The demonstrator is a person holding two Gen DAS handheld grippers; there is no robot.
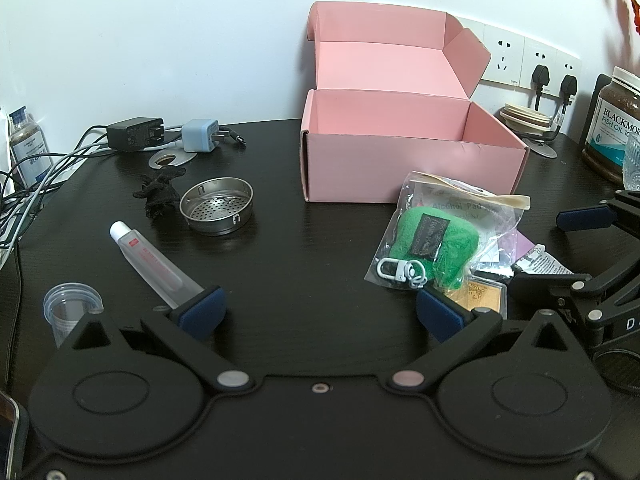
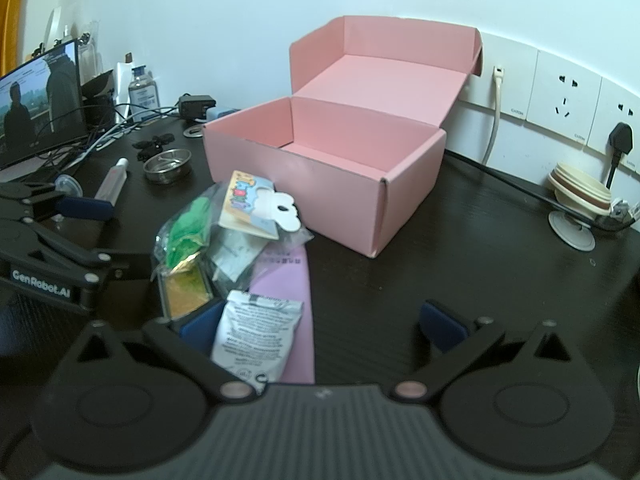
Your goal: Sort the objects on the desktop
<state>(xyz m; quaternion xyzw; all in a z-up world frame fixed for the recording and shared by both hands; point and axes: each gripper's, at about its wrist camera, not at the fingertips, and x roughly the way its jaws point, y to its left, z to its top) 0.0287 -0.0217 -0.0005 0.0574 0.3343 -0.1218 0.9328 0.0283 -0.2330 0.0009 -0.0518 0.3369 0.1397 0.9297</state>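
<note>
— On the dark desk (image 1: 312, 272), what is seen at the back?

— A pink cardboard box (image 1: 408, 168) is set near the wall with its lid folded up and back; its inside is seen bare from both wrist views. Wall sockets (image 1: 532, 64) are mounted behind it, and a stack of cream discs (image 2: 580, 192) is placed to its right.

— How are the tools held?

— The left gripper (image 1: 320, 312) is spread wide, nothing being gripped. One blue pad (image 1: 202, 312) is seen just beside the flat end of a clear tube (image 1: 156, 268) with a white cap; whether they touch cannot be told. The right gripper (image 2: 324, 328) is likewise spread wide and empty, a white printed sachet (image 2: 256, 336) lying close by its left finger on a lilac sheet (image 2: 296, 292).

— And the things to be sorted?

— A pile is found between the two tools, in front of the box: a green felt pouch (image 1: 432, 240) in a clear bag with a white clasp (image 1: 396, 270), an alcohol pad packet (image 1: 460, 204), an illustrated card (image 2: 244, 200) and a small case with a gold insert (image 2: 186, 288). To the left, a perforated metal strainer (image 1: 216, 206), a black crumpled item (image 1: 160, 192), a small clear plastic cup (image 1: 70, 308), a black power adapter (image 1: 134, 132) and a light-blue charger (image 1: 200, 134) are laid out. A fish oil jar (image 1: 612, 128) is stood at the far right.
</note>
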